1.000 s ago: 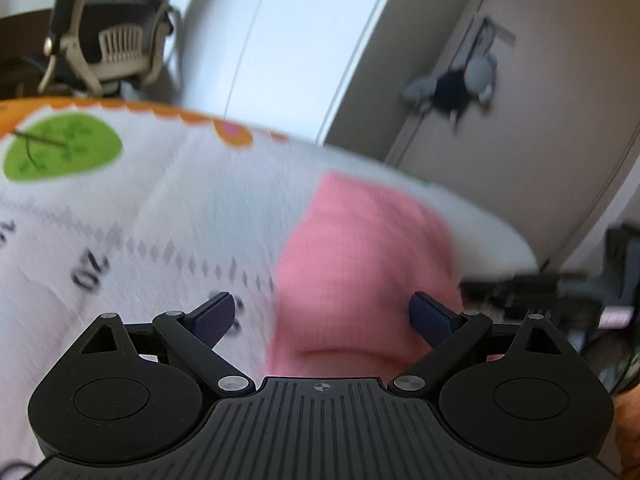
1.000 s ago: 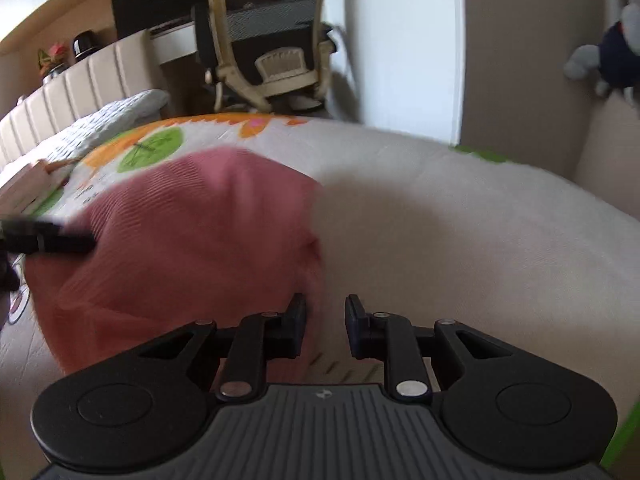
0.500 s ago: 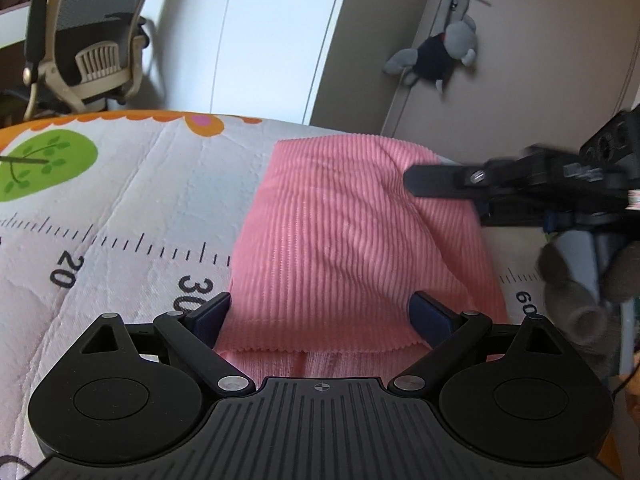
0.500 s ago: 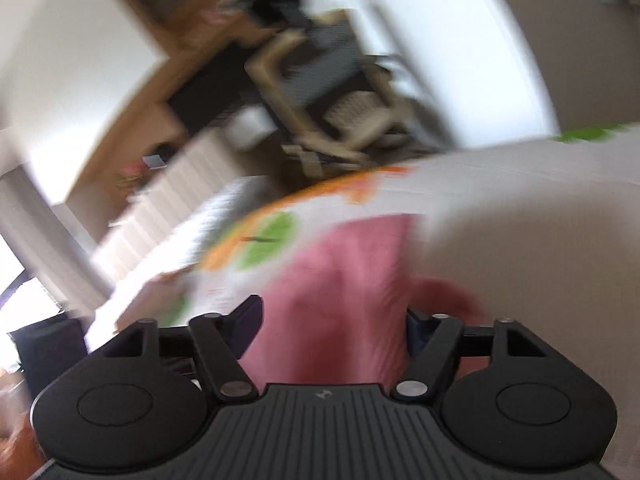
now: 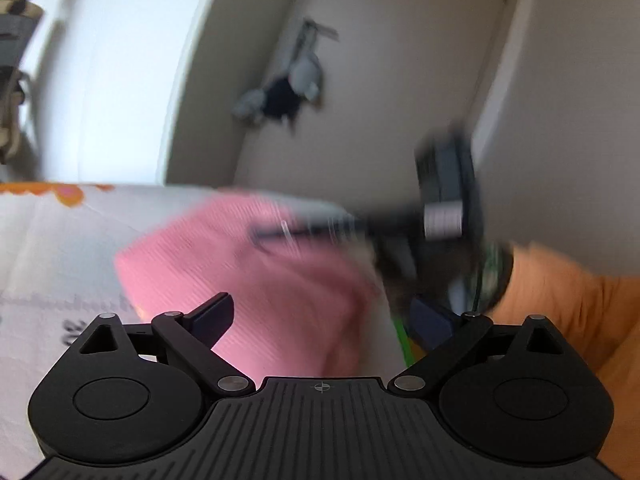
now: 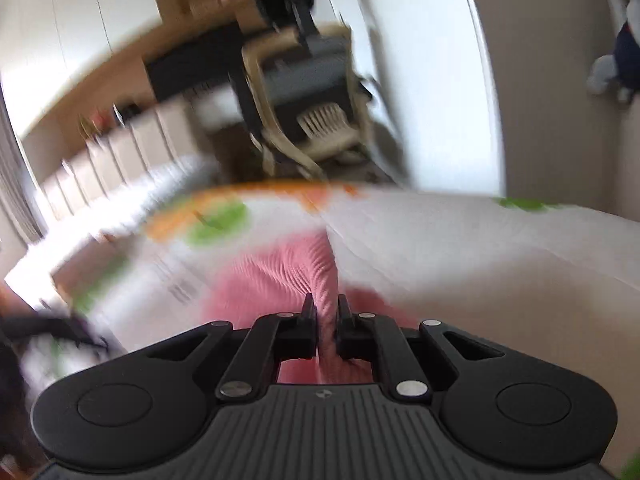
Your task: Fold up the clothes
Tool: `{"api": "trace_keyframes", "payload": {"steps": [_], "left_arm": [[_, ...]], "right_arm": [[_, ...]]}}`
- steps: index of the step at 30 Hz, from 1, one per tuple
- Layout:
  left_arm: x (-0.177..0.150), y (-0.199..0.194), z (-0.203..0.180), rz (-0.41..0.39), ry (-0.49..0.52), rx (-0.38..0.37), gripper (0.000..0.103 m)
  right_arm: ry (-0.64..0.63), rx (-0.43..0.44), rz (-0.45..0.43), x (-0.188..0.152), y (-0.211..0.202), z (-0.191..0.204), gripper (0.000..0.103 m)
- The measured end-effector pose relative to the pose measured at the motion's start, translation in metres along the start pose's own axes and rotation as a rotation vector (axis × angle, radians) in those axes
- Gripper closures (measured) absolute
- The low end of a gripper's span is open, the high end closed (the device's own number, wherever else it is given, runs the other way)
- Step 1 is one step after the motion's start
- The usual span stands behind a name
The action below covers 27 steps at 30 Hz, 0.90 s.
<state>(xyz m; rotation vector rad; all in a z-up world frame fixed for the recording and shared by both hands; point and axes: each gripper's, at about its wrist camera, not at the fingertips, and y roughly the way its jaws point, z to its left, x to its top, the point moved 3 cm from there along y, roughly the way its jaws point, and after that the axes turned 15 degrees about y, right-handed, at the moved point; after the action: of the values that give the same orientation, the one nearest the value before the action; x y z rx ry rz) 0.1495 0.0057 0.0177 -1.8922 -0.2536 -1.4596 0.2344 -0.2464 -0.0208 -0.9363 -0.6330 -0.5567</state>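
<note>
A pink ribbed garment (image 5: 256,280) lies bunched on the white printed mat (image 5: 60,240), blurred by motion. My left gripper (image 5: 320,318) is open just above its near edge, with nothing between the fingers. In the right wrist view my right gripper (image 6: 326,312) is shut on a raised ridge of the pink garment (image 6: 280,280), which pulls up between its fingers. The left wrist view also shows the right gripper (image 5: 348,228) as a dark blurred shape over the garment's far right side, with an orange sleeve (image 5: 560,300) behind it.
A beige office chair (image 6: 308,92) and a desk stand past the mat's far edge. A grey stuffed toy (image 5: 280,92) hangs on the beige door. White wardrobe panels rise at the back. The mat (image 6: 460,248) extends bare to the right of the garment.
My right gripper has shut on the pink garment and lifted a fold of it. The left gripper stays open and has tilted upward and rightward. The garment went from flat to bunched.
</note>
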Motion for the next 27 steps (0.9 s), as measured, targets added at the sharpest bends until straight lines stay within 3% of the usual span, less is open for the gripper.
{"api": "trace_keyframes", "payload": {"steps": [4, 8, 11, 13, 15, 17, 20, 23, 25, 27], "left_arm": [[-0.012, 0.004, 0.042, 0.061, -0.192, 0.175, 0.003], [-0.034, 0.036, 0.055, 0.154, -0.325, 0.18, 0.003], [-0.036, 0.059, 0.051, 0.171, -0.334, 0.158, 0.002], [-0.036, 0.067, 0.047, 0.196, -0.292, 0.182, 0.002], [-0.039, 0.07, 0.041, 0.231, -0.226, 0.209, 0.002], [-0.042, 0.074, 0.036, 0.259, -0.178, 0.226, 0.002], [-0.05, 0.074, 0.039, 0.271, -0.195, 0.223, 0.002], [-0.049, 0.072, 0.039, 0.274, -0.188, 0.232, 0.002], [-0.05, 0.07, 0.04, 0.278, -0.183, 0.236, 0.002], [-0.05, 0.069, 0.041, 0.282, -0.177, 0.256, 0.002]], "right_arm": [[-0.09, -0.115, -0.004, -0.023, 0.017, -0.012, 0.095], [-0.09, -0.108, -0.007, -0.02, 0.019, -0.017, 0.095], [-0.127, -0.112, -0.009, -0.018, 0.011, -0.014, 0.095], [-0.152, -0.113, -0.02, -0.014, 0.0, -0.009, 0.093], [-0.17, -0.099, -0.086, 0.001, -0.013, 0.002, 0.081], [-0.17, -0.041, -0.132, 0.016, -0.024, 0.015, 0.065], [-0.151, 0.078, -0.166, 0.036, -0.031, 0.034, 0.064], [-0.105, 0.187, -0.043, 0.039, 0.003, 0.046, 0.064], [-0.116, 0.124, 0.06, 0.027, 0.041, 0.044, 0.064], [-0.114, 0.077, 0.106, 0.018, 0.066, 0.034, 0.064]]}}
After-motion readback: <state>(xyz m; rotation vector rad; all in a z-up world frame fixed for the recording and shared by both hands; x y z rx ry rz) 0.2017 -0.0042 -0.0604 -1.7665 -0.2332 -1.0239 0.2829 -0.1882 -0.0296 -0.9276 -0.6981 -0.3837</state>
